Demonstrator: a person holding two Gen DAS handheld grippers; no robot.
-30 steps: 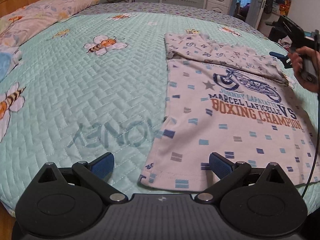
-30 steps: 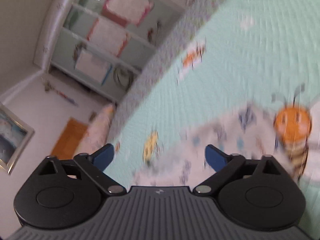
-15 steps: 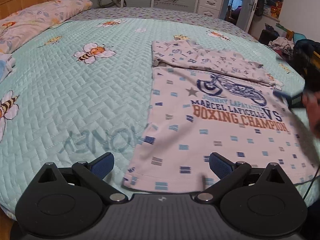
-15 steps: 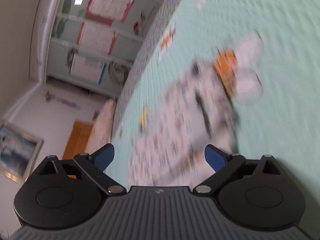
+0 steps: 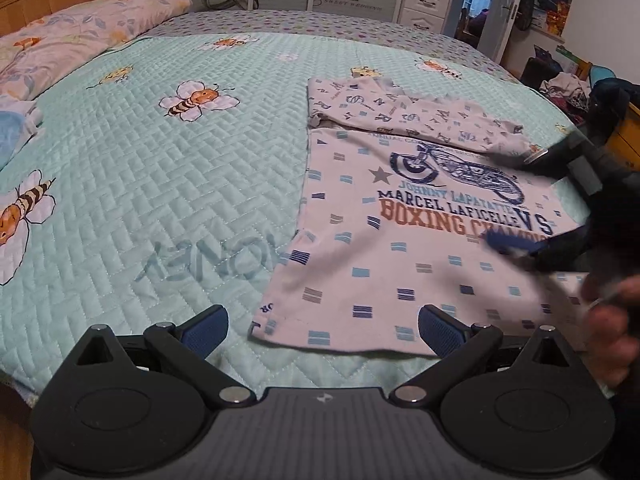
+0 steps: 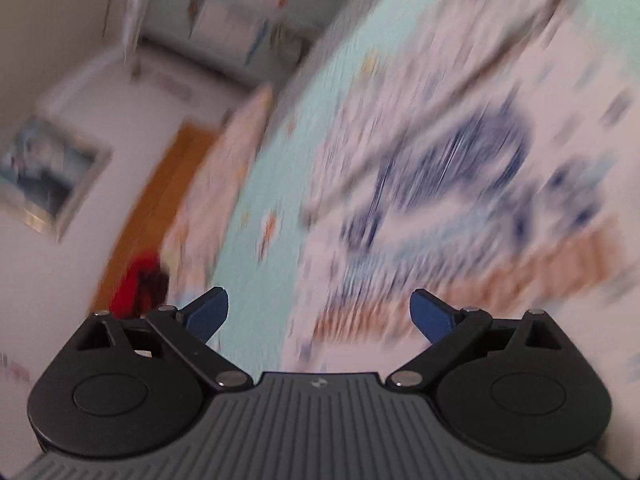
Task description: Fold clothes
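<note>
Presently, left gripper (image 5: 323,330): jaws wide apart, empty, at the hem.
Right gripper (image 6: 319,314): jaws spread, empty, view blurred.
White printed cotton T-shirt (image 5: 404,240): partly folded on the mint quilted bedspread (image 5: 160,184).

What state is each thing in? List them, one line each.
T-shirt: lying flat on the quilt, print up, top part folded over.
Left gripper: open, empty, at the shirt's hem.
Right gripper: open, empty, over the shirt; view blurred.
Quilt: spread smooth over the bed.
Pillow: lying at the headboard.
Door: ajar.
</note>
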